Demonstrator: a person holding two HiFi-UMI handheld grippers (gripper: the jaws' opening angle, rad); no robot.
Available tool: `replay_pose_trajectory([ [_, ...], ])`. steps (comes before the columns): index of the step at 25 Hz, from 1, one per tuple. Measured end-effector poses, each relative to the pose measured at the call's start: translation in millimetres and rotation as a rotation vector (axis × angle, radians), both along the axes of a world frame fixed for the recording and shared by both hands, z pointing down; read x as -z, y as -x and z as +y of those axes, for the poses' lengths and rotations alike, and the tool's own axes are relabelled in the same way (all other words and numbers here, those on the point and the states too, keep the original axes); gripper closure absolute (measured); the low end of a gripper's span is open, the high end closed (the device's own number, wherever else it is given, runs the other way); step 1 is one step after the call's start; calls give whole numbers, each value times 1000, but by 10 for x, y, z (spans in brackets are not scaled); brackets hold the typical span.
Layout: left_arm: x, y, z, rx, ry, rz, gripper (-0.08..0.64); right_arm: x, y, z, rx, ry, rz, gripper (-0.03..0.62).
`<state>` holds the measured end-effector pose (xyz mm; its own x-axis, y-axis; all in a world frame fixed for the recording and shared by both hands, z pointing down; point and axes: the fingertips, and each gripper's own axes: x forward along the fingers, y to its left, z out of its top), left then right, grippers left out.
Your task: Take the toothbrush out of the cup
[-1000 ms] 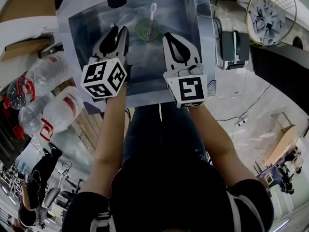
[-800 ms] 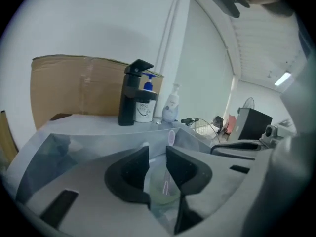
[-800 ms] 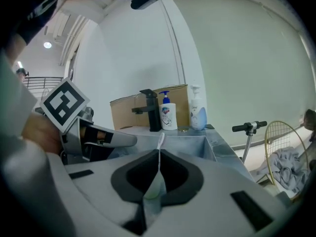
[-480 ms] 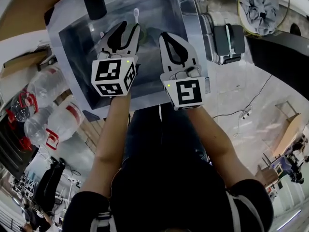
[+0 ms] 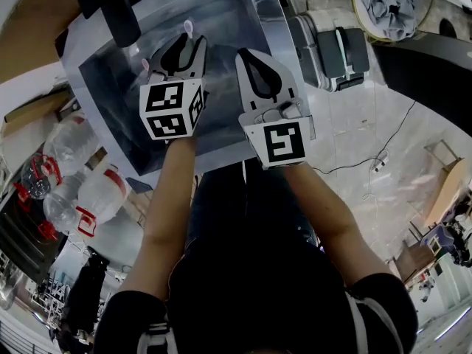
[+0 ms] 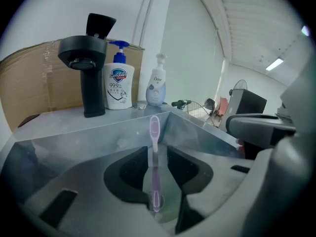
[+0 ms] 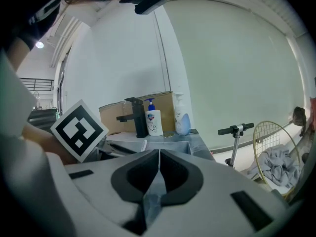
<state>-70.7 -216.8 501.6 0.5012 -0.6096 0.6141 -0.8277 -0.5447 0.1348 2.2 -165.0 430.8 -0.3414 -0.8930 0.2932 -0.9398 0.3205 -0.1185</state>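
done: left gripper [image 6: 157,149] jaws just opened wide astride toothbrush [image 6: 154,132], nothing gripped | pending: toothbrush to be clamped, lifted from cup [image 6: 167,215] | right gripper [image 7: 159,152]: closed, empty

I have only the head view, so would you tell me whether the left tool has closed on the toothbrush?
Observer: Not yet. The left gripper view shows the jaws of the left tool apart, having just been opening, with the lilac plastic toothbrush between them.
Operator: Is it in a cup?
Observer: Yes, its lower end stands in a pale green translucent cup below the jaws.
Operator: What is behind the grey metal sink?
Observer: A white soap bottle with a blue pump stands beside the black tap.
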Motion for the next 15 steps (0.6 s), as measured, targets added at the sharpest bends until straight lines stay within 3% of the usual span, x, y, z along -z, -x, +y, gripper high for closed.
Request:
replay_pose_trajectory([
  [4,-30,12,-14,-4,9,-30,462,7,21,42,10,2,-14,565],
  [6,-28,32,-11,6,20,-19,507,26,25,69,16,1,-10,565],
  [9,27,71,3,18,25,7,511,71,35,97,20,-7,-2,565],
  [15,396,111,95,32,-53,28,514,156,58,203,21,-6,-9,565],
])
